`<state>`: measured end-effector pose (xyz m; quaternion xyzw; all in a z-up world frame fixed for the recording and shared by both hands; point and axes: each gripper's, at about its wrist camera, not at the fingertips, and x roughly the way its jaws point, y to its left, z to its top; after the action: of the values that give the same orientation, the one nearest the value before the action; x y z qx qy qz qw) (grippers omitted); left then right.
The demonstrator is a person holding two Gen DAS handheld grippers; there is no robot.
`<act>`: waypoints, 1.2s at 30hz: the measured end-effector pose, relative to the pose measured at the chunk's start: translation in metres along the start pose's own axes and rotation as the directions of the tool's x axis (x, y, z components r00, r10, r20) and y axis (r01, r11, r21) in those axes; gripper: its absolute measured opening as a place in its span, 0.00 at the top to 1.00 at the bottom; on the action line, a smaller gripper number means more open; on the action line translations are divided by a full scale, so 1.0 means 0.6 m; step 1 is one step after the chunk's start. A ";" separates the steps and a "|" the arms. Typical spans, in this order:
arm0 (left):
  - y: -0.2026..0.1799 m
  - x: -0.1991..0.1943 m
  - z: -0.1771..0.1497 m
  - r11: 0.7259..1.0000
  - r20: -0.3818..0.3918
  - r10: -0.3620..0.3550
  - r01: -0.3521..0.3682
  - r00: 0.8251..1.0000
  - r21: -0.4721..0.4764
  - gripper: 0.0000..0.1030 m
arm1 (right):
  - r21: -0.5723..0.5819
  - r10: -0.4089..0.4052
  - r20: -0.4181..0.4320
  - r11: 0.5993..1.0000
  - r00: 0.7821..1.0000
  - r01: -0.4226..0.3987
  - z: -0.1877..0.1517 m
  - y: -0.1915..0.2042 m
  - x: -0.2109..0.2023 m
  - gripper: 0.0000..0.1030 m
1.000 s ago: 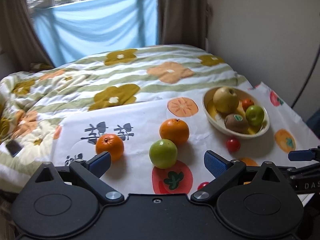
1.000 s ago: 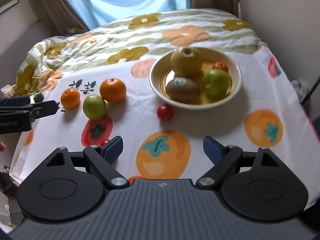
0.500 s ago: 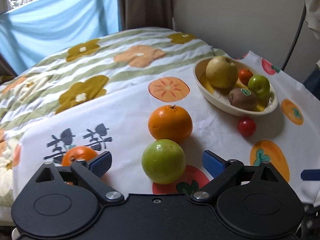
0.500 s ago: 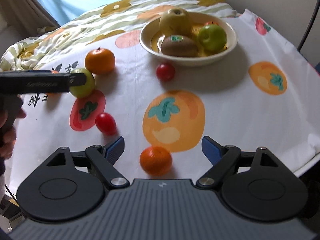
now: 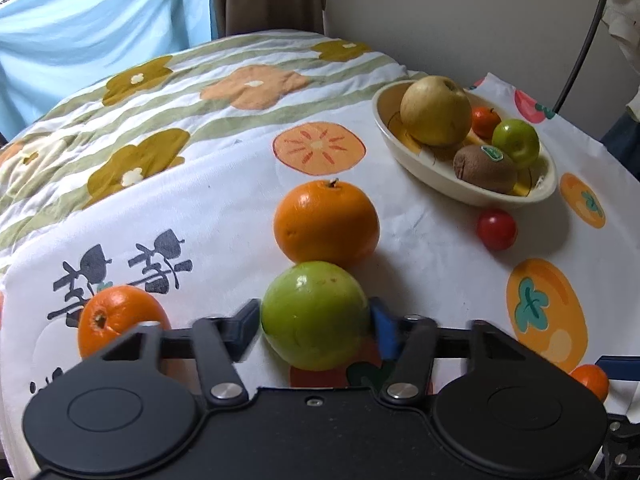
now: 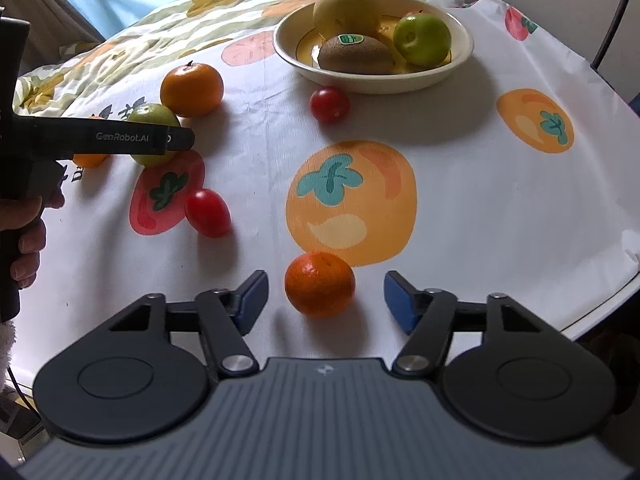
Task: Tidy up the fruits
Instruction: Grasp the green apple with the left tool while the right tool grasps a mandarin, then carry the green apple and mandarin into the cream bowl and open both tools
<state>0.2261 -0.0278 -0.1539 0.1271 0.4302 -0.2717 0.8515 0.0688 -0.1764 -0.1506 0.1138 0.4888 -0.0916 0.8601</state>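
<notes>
Half a second earlier the left gripper [image 5: 315, 318] had stood wide apart with the green apple [image 5: 315, 315] lying ahead of it; now its blue pads had drawn in against both sides of that apple, clamped on it while it still sat on the tablecloth [image 5: 432, 264], over the printed red tomato. The large orange [image 5: 326, 222] lay just behind the apple, touching or nearly so, and a smaller orange [image 5: 116, 316] sat to the left, partly hidden by the gripper's body. The right gripper [image 6: 322, 300] remained spread apart, but it had come forward: the small mandarin [image 6: 320, 283] that had been just ahead of it now lay between its fingers, apart from both pads. The bowl [image 6: 460, 46] at the far side held a pear, a kiwi and a second green apple as before, with one cherry tomato [image 6: 330, 104] near its rim and another [image 6: 207, 213] nearer the left gripper.
</notes>
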 end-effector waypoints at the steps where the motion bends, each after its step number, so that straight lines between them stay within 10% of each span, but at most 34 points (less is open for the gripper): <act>1: 0.000 -0.001 -0.001 1.000 0.002 0.000 0.000 1.000 0.001 0.42 | 0.000 0.000 -0.001 1.000 1.000 0.000 0.000 0.001 0.000 0.27; 16: -0.003 -0.029 -0.035 0.999 -0.001 0.031 -0.031 1.000 0.029 0.43 | -0.022 -0.004 0.011 1.000 1.000 0.004 0.001 0.009 0.004 0.49; 36: -0.014 -0.128 -0.039 0.997 0.057 0.040 -0.036 0.998 -0.066 0.43 | -0.025 0.015 0.119 1.000 0.993 -0.012 0.034 0.000 -0.054 0.50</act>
<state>0.1688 0.0029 -0.1060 0.0995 0.4112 -0.2449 0.8723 0.0689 -0.1806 -0.1127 0.1010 0.4368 -0.0865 0.8897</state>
